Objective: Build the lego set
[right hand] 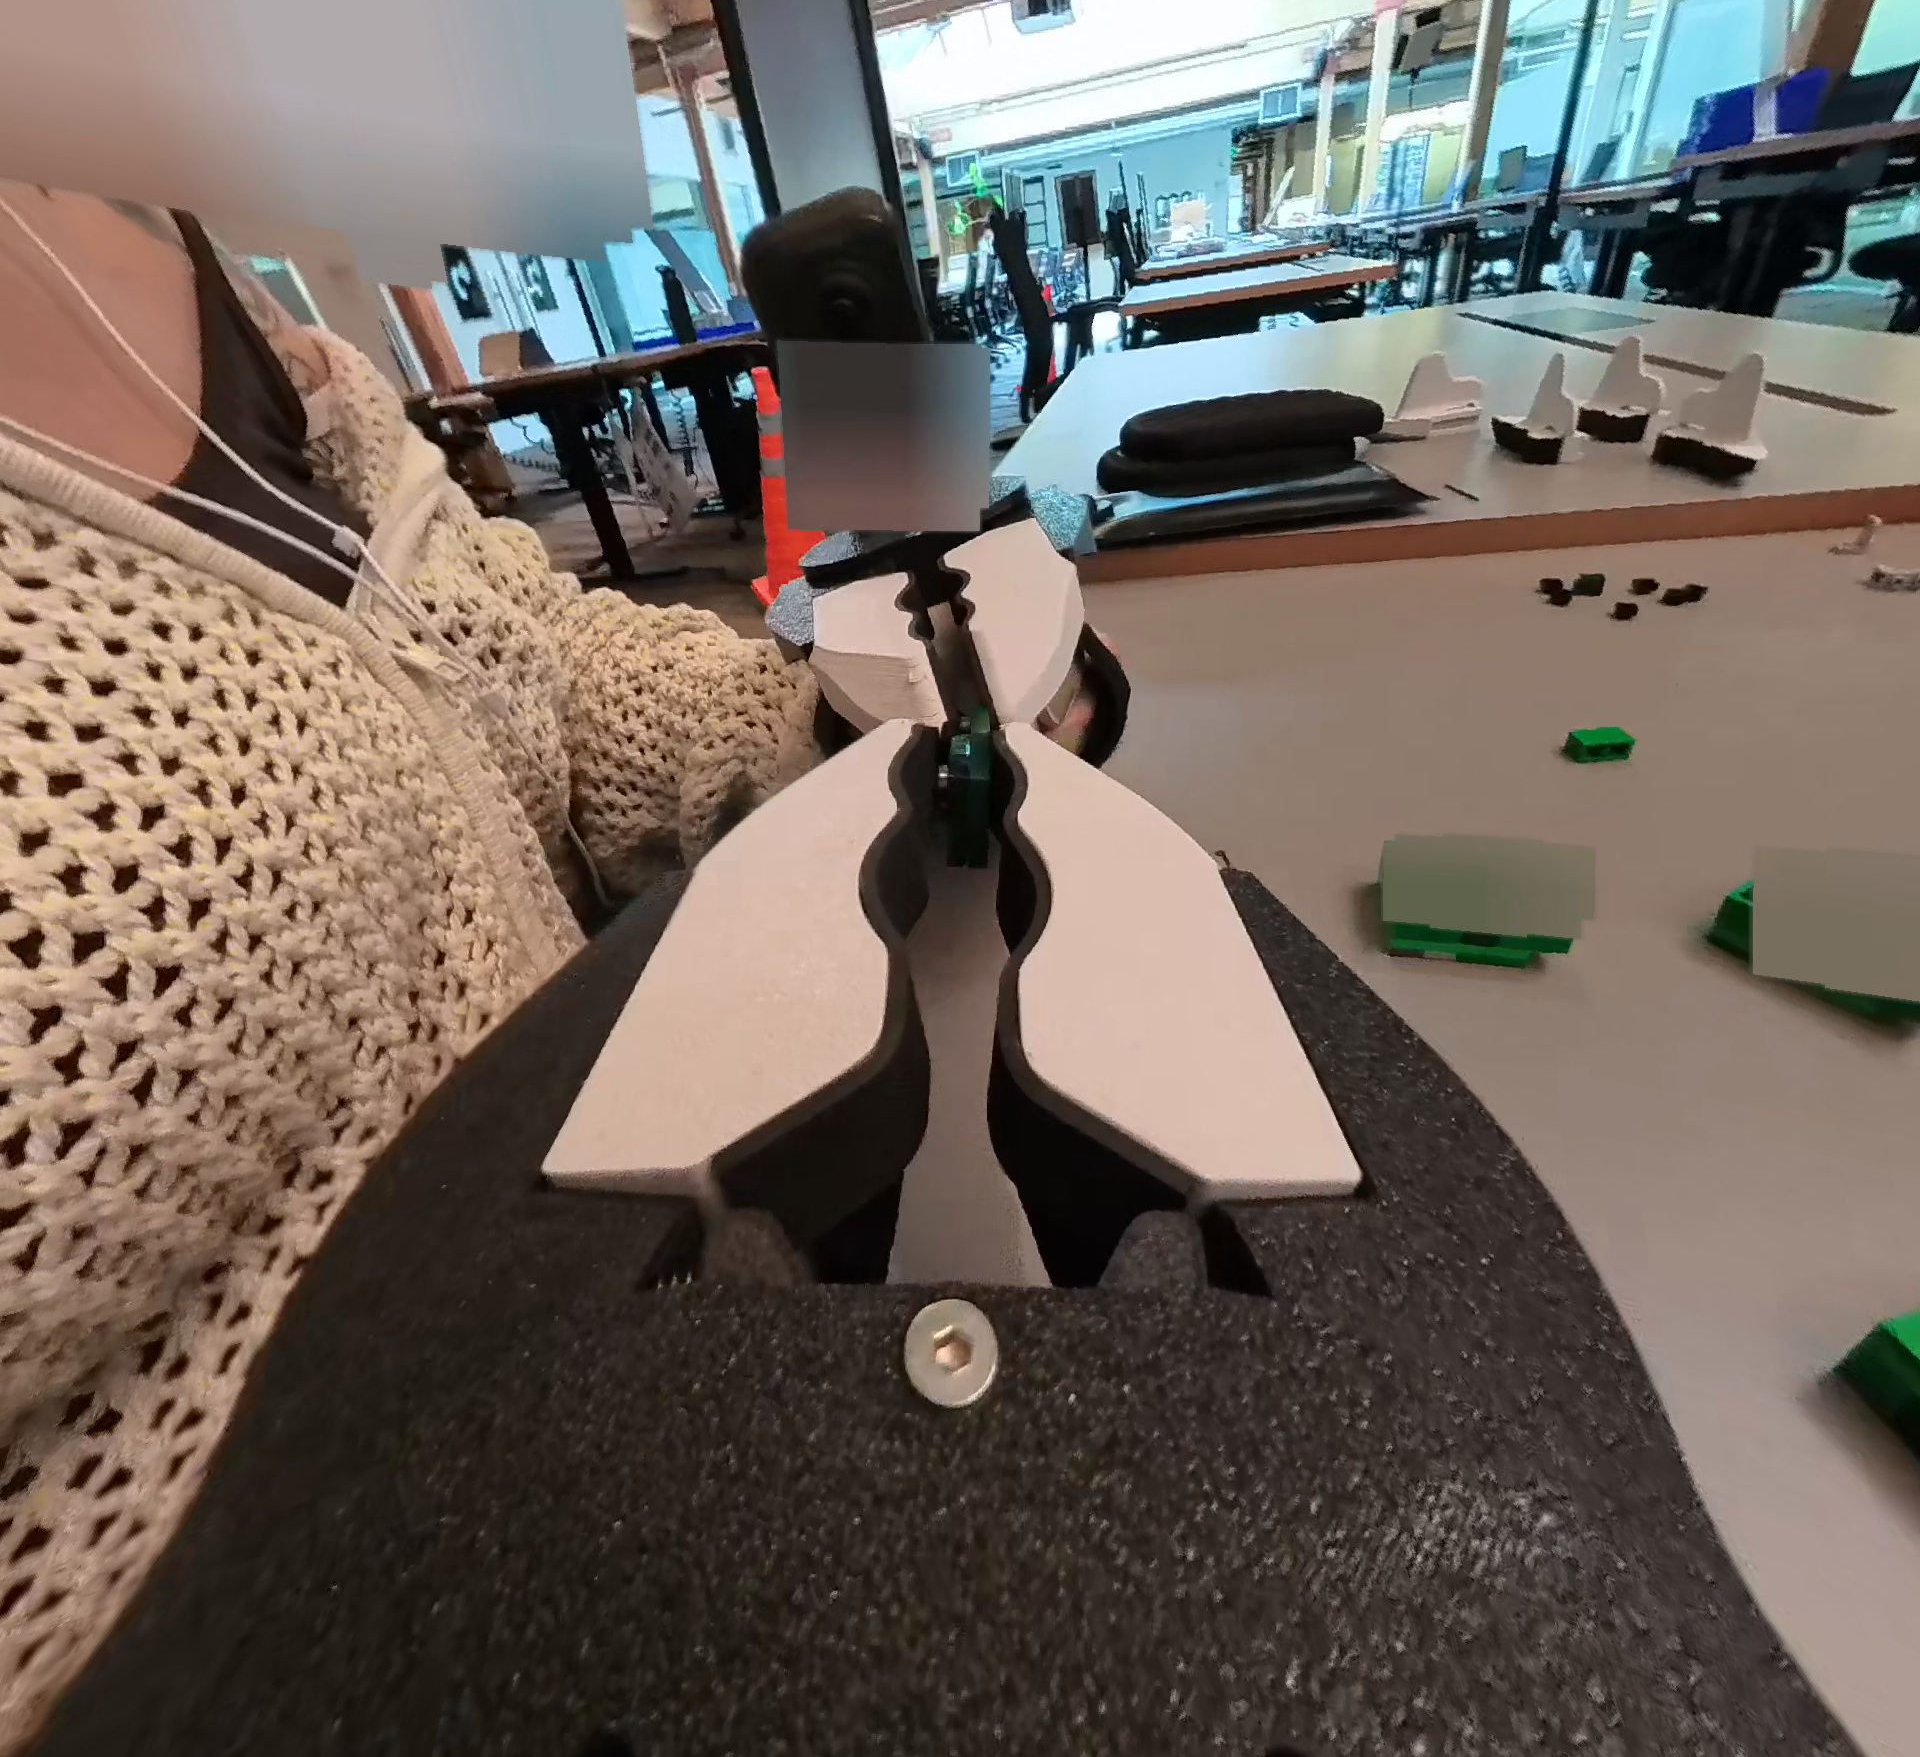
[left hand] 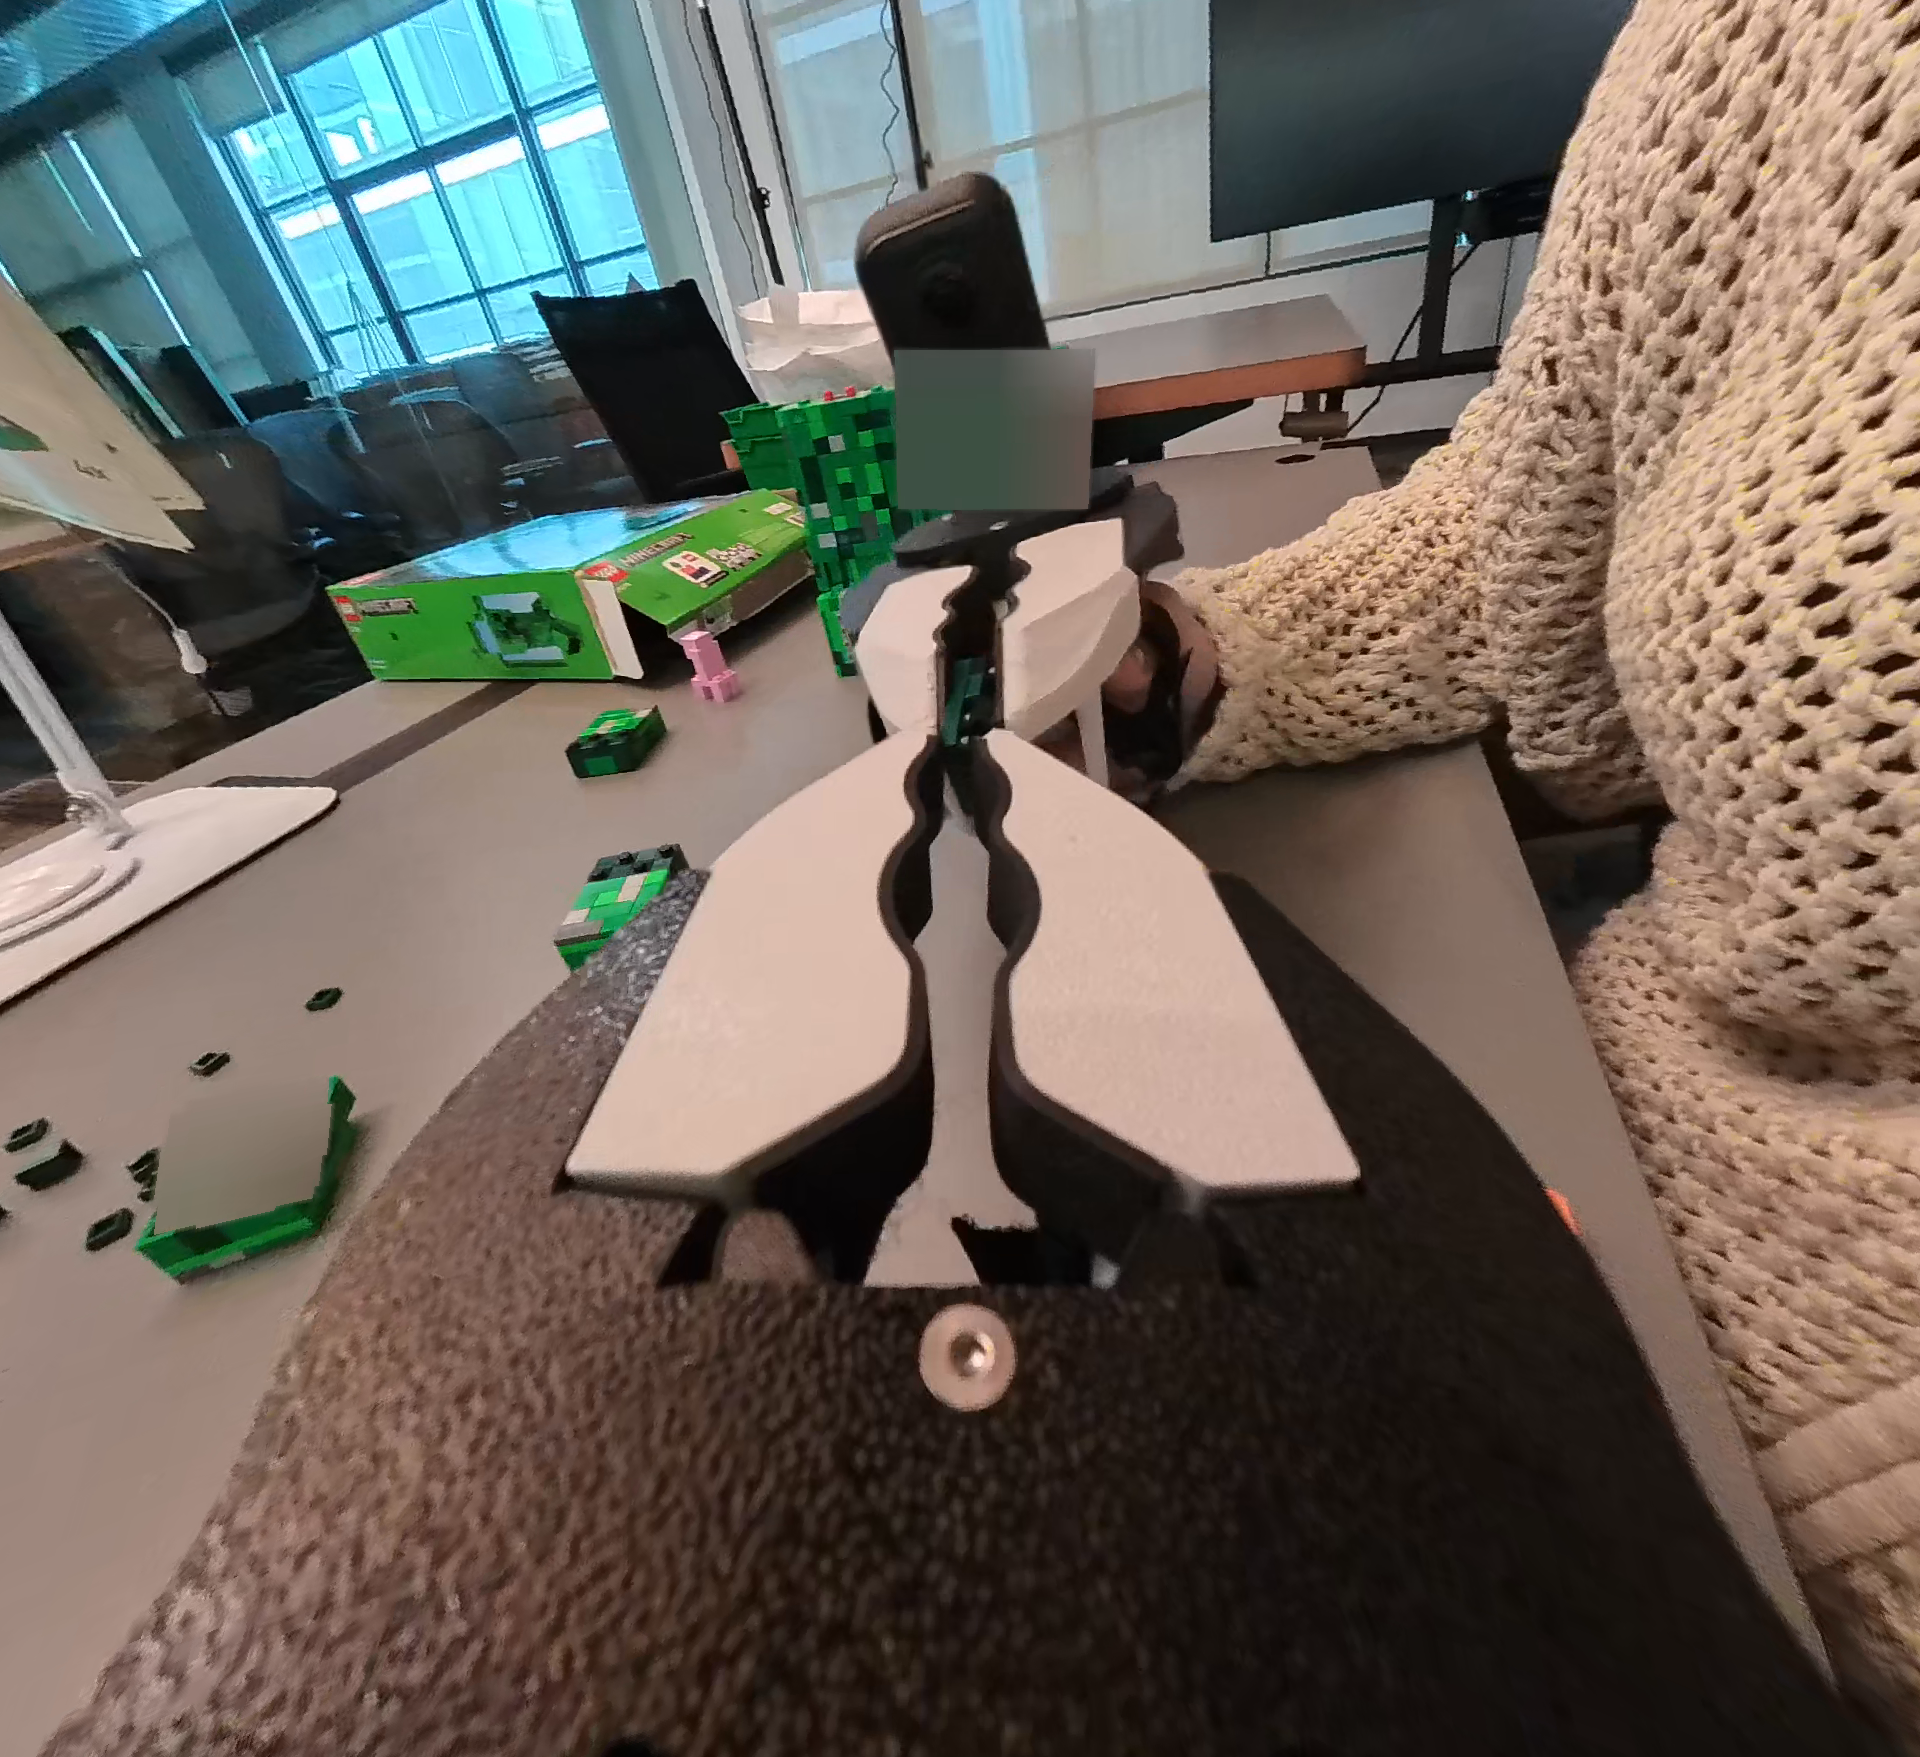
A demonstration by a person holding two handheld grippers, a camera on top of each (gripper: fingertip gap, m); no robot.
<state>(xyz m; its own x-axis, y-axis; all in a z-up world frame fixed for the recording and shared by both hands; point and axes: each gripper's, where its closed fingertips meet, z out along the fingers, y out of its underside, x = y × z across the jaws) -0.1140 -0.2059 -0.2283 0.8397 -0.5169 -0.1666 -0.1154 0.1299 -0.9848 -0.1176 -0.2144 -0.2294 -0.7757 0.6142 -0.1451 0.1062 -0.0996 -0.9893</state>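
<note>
**Both grippers closed on one small dark green piece, tip to tip above the table**

The left gripper (left hand: 961, 762) has its white fingers drawn nearly together, with only a narrow gap at the tips. A small dark green lego piece (left hand: 966, 705) is pinched there. The right gripper (left hand: 982, 647) faces it head-on in the left wrist view, tips meeting the left gripper's tips, its jaws likewise nearly closed on the same piece. A hand in a cream knit sleeve (left hand: 1382, 627) holds the right gripper from behind.

In the right wrist view the arrangement is mirrored: the right gripper (right hand: 961, 772) grips the dark green lego piece (right hand: 971, 788) between its tips, and the left gripper (right hand: 951, 658) meets it from the far side. Whether the piece is one part or two being joined cannot be told.

The piece is held clear of the grey table (left hand: 436, 824), near the person's body.

On the table, in the left wrist view:
- an open green lego box (left hand: 540, 611), lying flat toward the far edge;
- a tall green pixel-patterned build (left hand: 842, 481), standing upright just beside the box;
- a small pink figure (left hand: 712, 668), in front of the box;
- two small green-and-black sub-assemblies (left hand: 615, 741) (left hand: 618, 902), well apart from the grippers;
- loose small dark pieces (left hand: 114, 1146), at the left near a green-edged build (left hand: 260, 1188).

The right wrist view shows a single bright green brick (right hand: 1598, 744) lying alone on the table.
</note>
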